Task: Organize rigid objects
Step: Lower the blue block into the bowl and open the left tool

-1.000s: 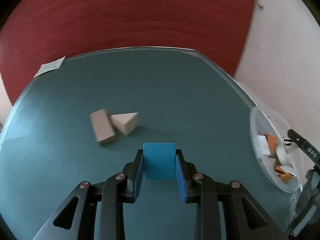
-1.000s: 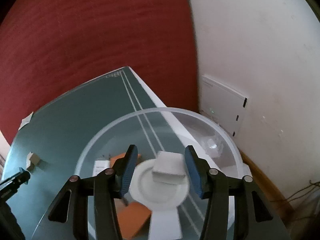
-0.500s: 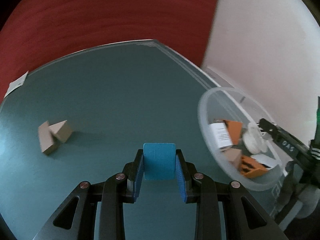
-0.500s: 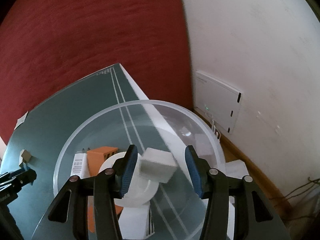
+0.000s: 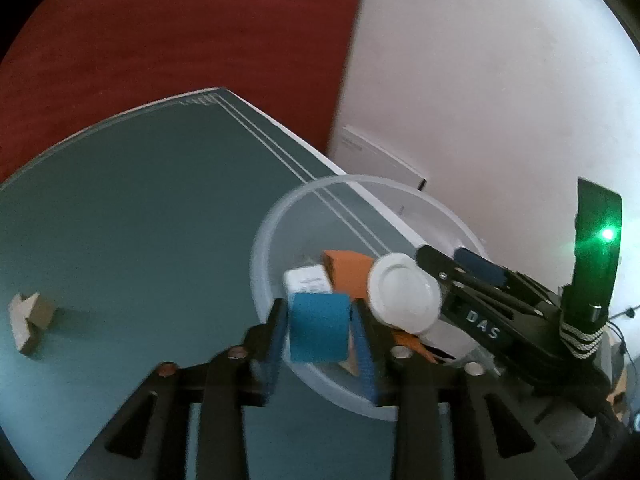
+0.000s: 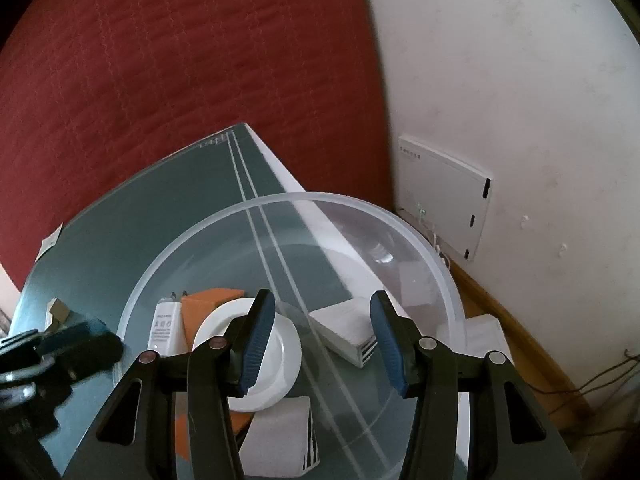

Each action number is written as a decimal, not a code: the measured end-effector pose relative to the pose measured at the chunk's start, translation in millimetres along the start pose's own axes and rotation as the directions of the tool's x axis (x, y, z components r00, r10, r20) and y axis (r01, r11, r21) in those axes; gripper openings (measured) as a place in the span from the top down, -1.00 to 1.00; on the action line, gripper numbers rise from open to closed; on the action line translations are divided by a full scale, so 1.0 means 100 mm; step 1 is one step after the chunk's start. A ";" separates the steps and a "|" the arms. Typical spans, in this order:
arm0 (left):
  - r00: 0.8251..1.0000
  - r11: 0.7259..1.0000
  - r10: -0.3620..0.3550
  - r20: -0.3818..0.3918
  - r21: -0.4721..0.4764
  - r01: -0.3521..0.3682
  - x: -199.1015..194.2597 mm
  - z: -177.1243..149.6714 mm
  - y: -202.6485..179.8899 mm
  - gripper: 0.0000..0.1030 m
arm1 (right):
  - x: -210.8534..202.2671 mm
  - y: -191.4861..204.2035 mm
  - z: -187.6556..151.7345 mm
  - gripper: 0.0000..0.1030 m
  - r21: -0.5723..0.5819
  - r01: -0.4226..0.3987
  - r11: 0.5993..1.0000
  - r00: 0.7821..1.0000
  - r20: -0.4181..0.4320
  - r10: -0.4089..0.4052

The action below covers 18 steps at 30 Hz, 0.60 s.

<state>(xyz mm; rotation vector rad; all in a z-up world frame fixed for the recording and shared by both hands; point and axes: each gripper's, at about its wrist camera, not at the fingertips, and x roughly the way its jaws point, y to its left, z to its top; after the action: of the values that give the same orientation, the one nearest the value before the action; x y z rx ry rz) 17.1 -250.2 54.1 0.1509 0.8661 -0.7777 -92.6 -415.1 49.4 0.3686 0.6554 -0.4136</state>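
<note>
left gripper [image 5: 322, 354]: over the near rim of the clear bowl [image 5: 320, 184]. Jaws have just been opening; blue block [image 5: 319, 328] sits between them, pads look backed off its sides, so I read it as let go and dropping. Blurry frame, not certain.
right gripper [image 6: 324, 344]: jaws spread, pinching nothing, hanging over the bowl's middle. White box [image 6: 344, 330] lies on the bowl floor between and beyond its tips, apart from both.
bowl position: at the table's [image 5: 140, 220] right edge, partly past the white border, floor below.
risk 1: block is at the near wall, not the centre. If it clips the rim it bounces out onto the table or floor.
risk 2: a hit on the near rim could tip or shove the bowl further off the edge.
risk 3: the two grippers are close together over the bowl; pulling either out carelessly means a knock, or a snagged rim.
risk 4: block lands on the white lid [image 5: 402, 294] and skids; minor.
count, in bowl: 1 white lid, 1 white charger [image 6: 163, 322], 1 white box, 1 striped white box [image 6: 280, 434] in front, orange pieces [image 5: 348, 270], at least 2, partly hidden.
count, still on table: 2 tan blocks [image 5: 28, 314], touching, far left. 1 paper scrap [image 6: 50, 240] at the far edge.
count, in transit: 1 blue block.
</note>
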 end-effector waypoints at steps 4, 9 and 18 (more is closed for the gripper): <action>0.999 0.999 0.032 0.018 -0.010 -0.032 -0.02 -0.08 0.04 -0.43 | 0.01 -0.01 0.00 0.00 0.003 0.001 1.000 1.000 -0.001 -0.001; 0.996 0.995 0.091 0.020 -0.040 -0.090 0.01 -0.12 0.14 -0.60 | 0.01 0.01 -0.01 -0.04 -0.002 0.005 1.000 1.000 -0.003 -0.005; 0.983 0.983 0.178 0.040 -0.055 -0.176 0.00 -0.15 0.28 -0.76 | -0.06 0.07 -0.03 -0.21 -0.033 0.016 0.999 1.000 0.026 -0.016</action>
<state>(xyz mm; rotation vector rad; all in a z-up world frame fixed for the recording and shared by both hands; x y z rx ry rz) 26.2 -223.1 39.2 0.1626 0.8175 -0.5902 -95.0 -406.7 52.0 0.3260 0.6393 -0.4216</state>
